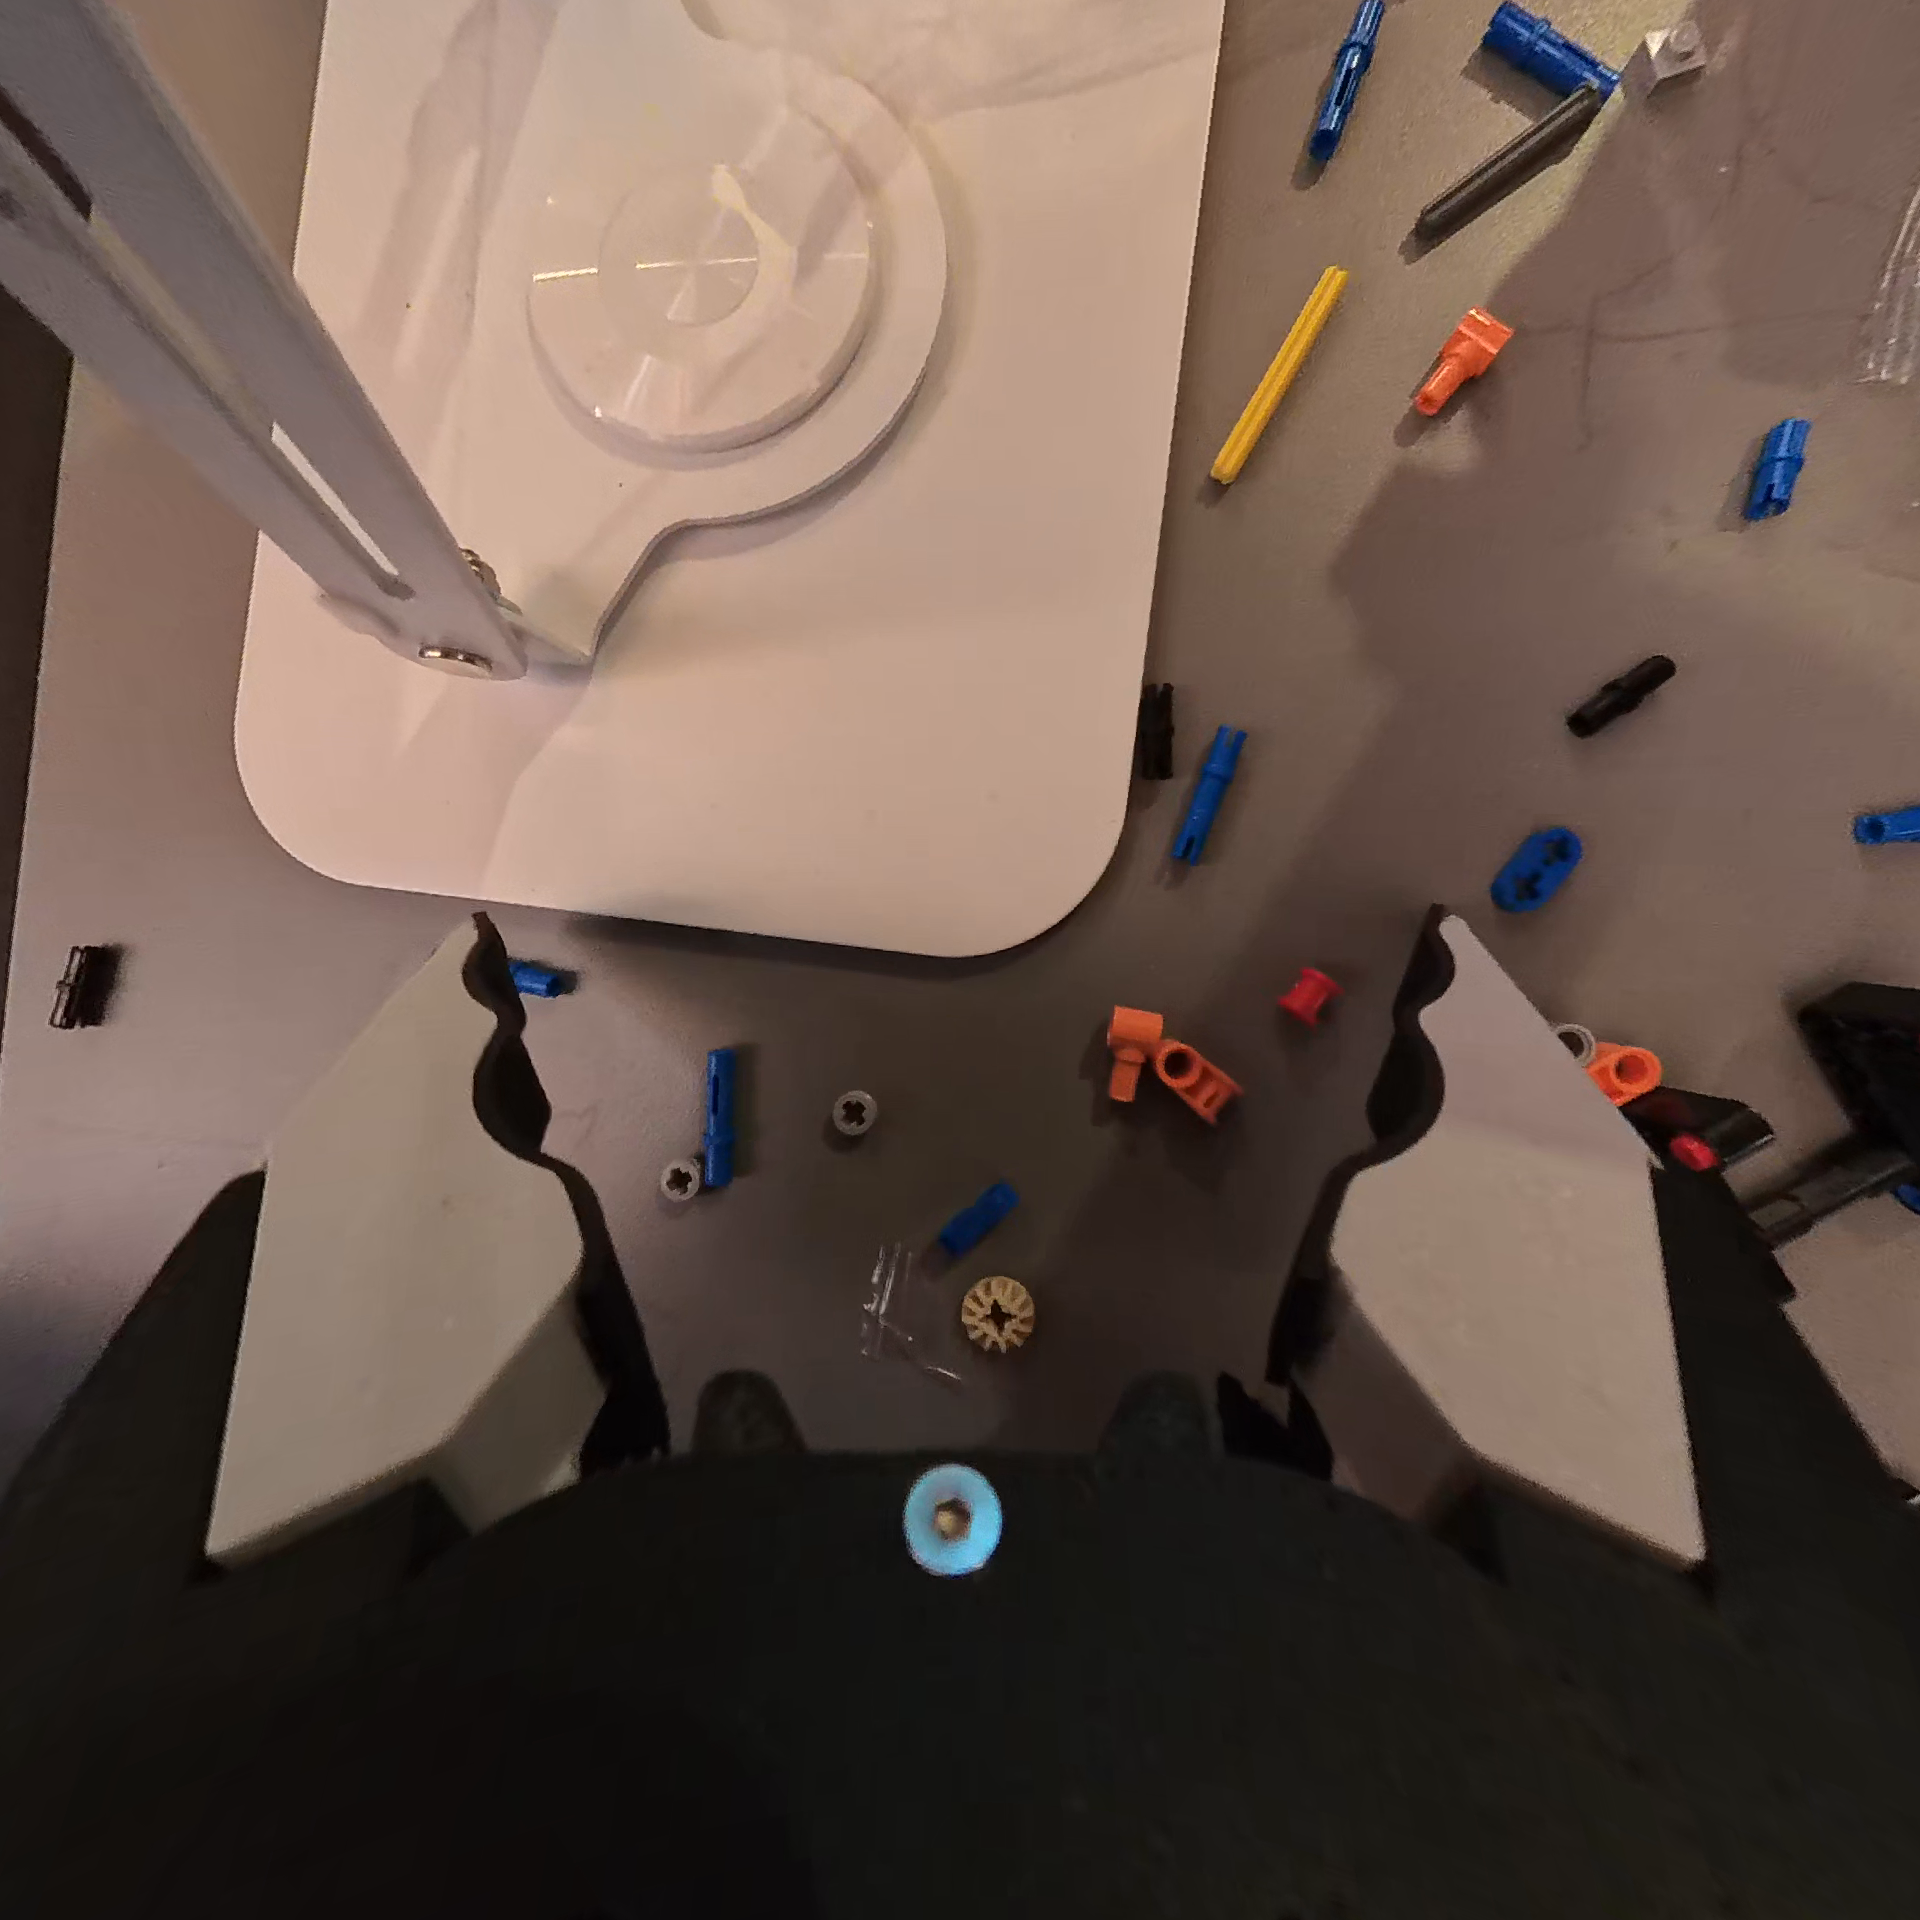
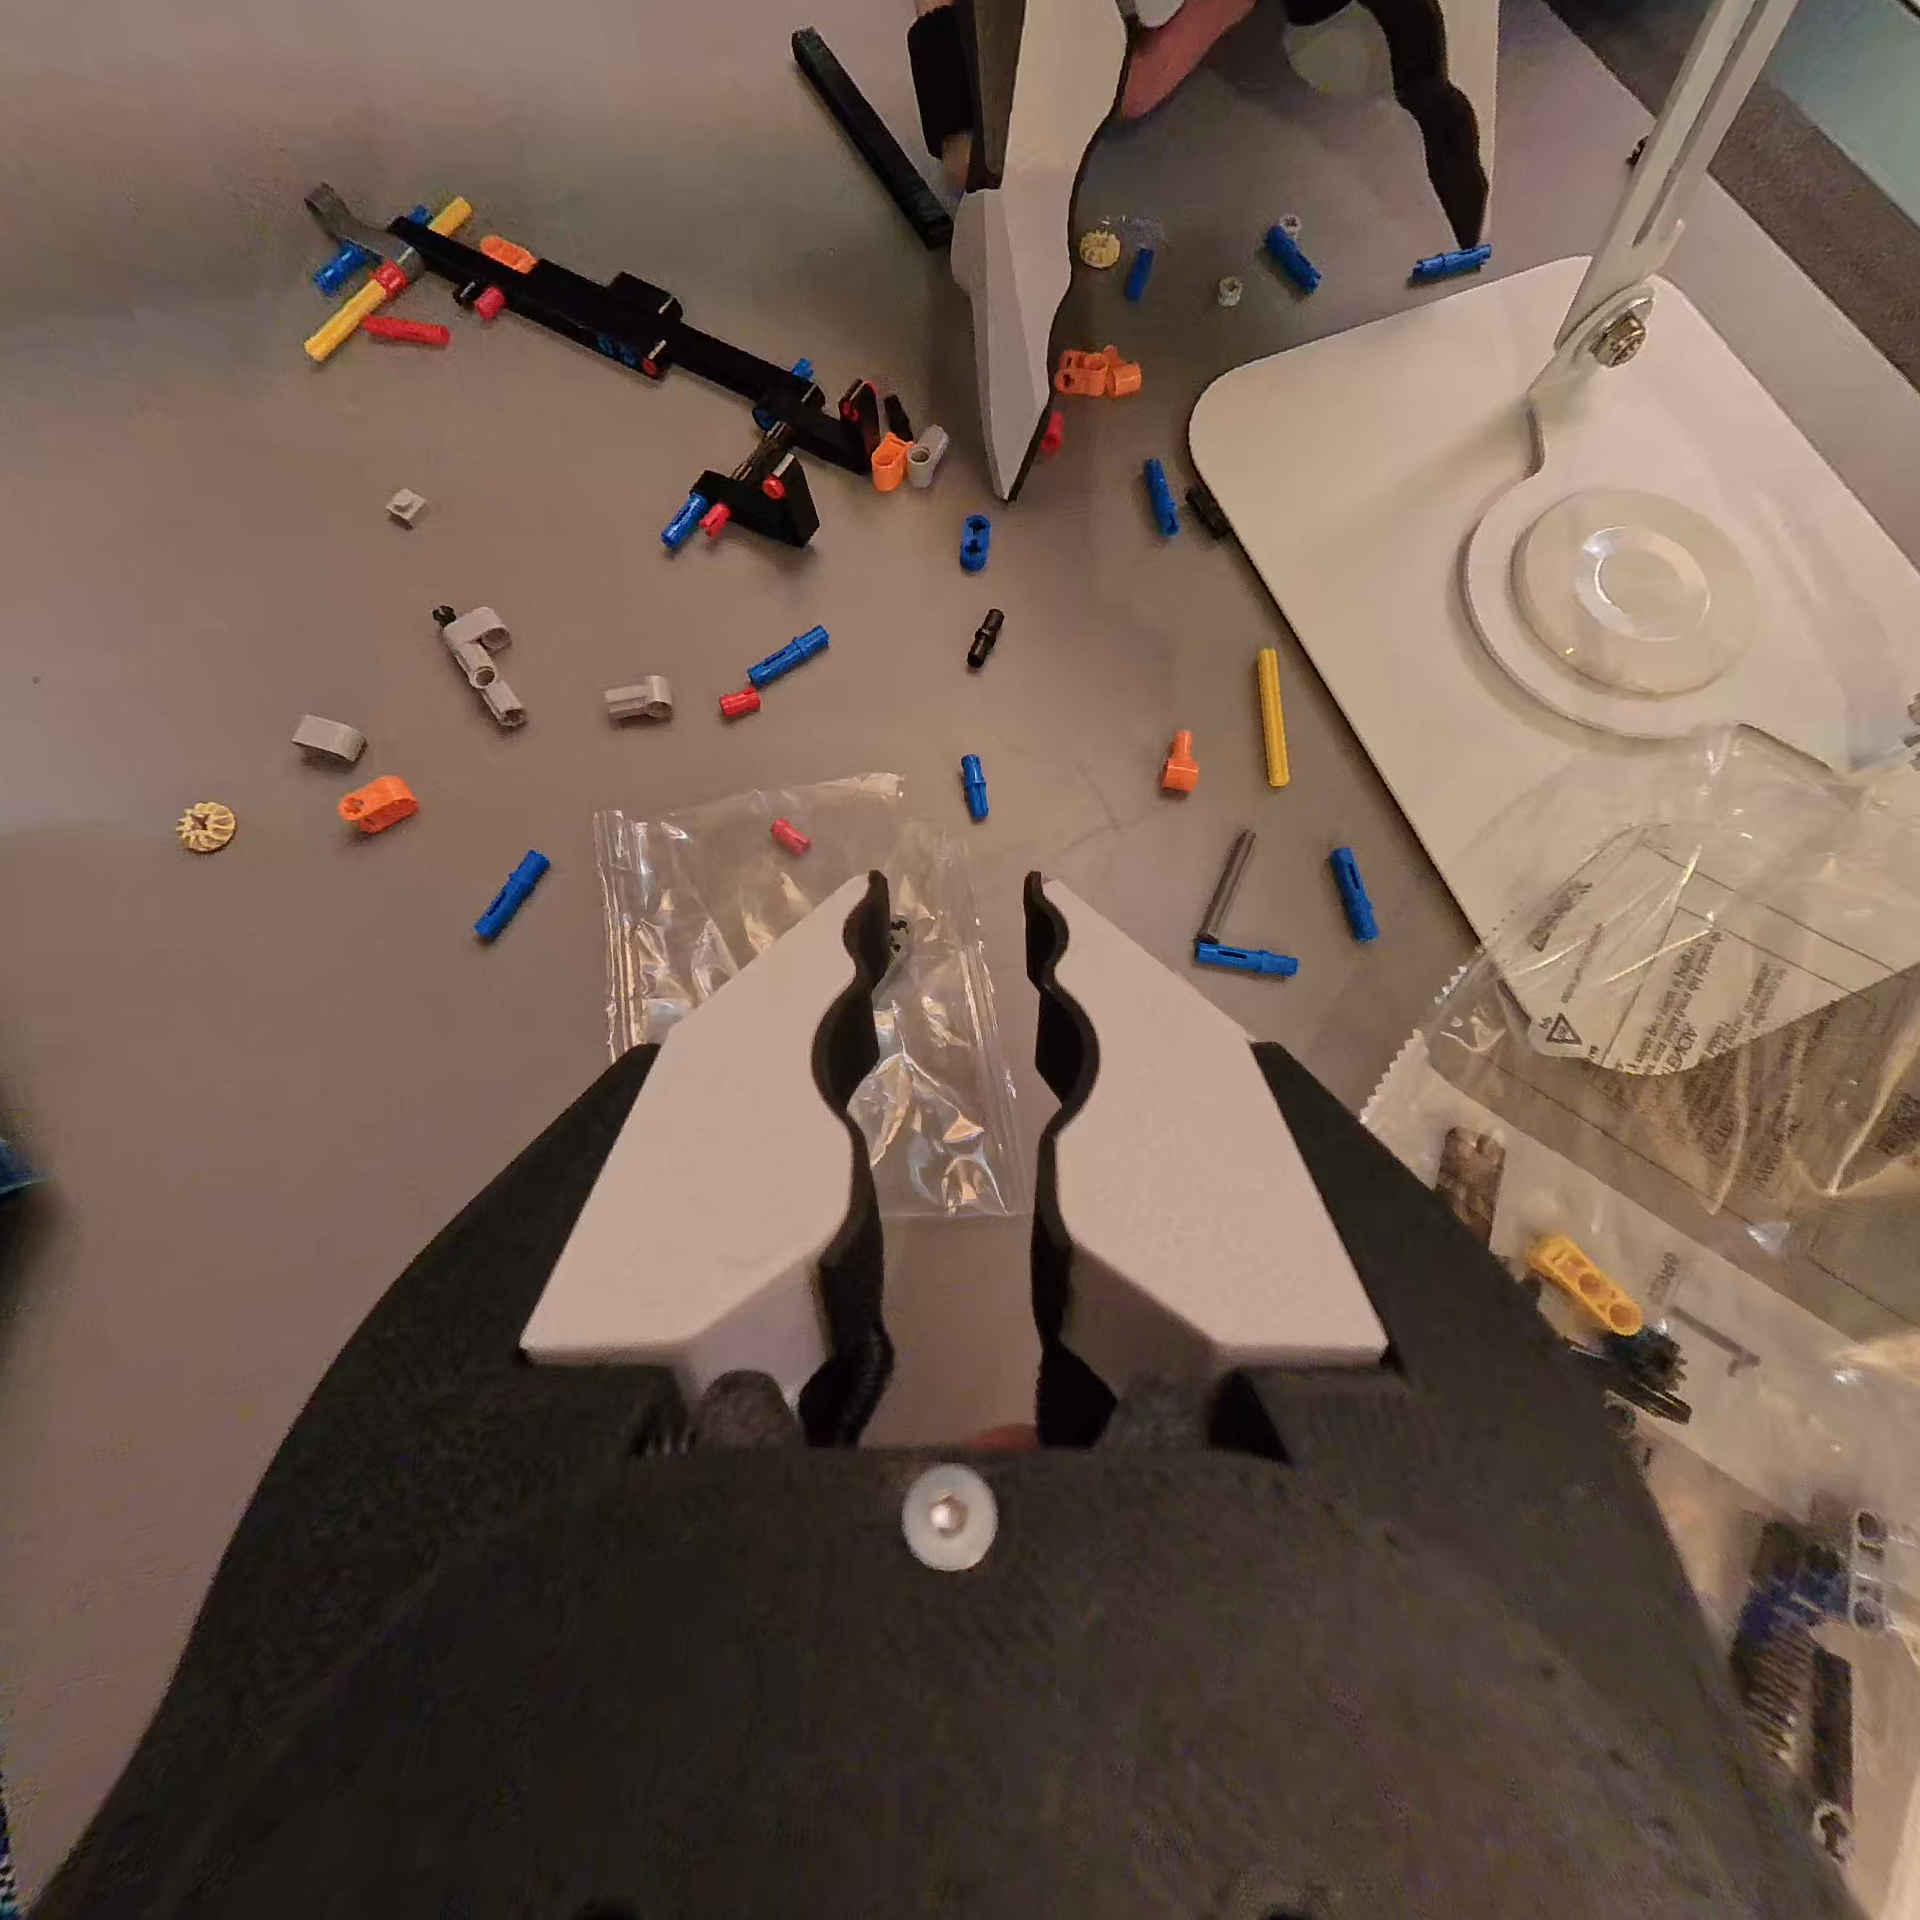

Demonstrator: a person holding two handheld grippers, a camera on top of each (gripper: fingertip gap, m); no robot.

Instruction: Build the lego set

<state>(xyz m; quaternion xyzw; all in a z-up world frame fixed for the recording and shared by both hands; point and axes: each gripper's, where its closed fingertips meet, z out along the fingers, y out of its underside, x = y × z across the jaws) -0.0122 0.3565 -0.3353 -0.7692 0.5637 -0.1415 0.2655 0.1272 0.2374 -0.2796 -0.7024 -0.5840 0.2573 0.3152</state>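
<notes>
Grey tabletop (image 1: 1455, 582) fills both views. We see our left gripper (image 1: 956, 935) spread wide and empty over a tan bevel gear (image 1: 997, 1315) at lower centre. Our right gripper (image 2: 954, 883), parted narrowly, grips nothing above a clear plastic bag (image 2: 727, 894). The black lego assembly (image 2: 644, 322) lies upper left; bare table stretches lower left, the white stand base (image 2: 1382, 499) edging the right.

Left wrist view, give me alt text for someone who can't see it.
The open left gripper hangs above a grey table strewn with small Lego pins, with a tan bevel gear and two orange connectors between its fingers. A white stand base lies beyond.
</notes>
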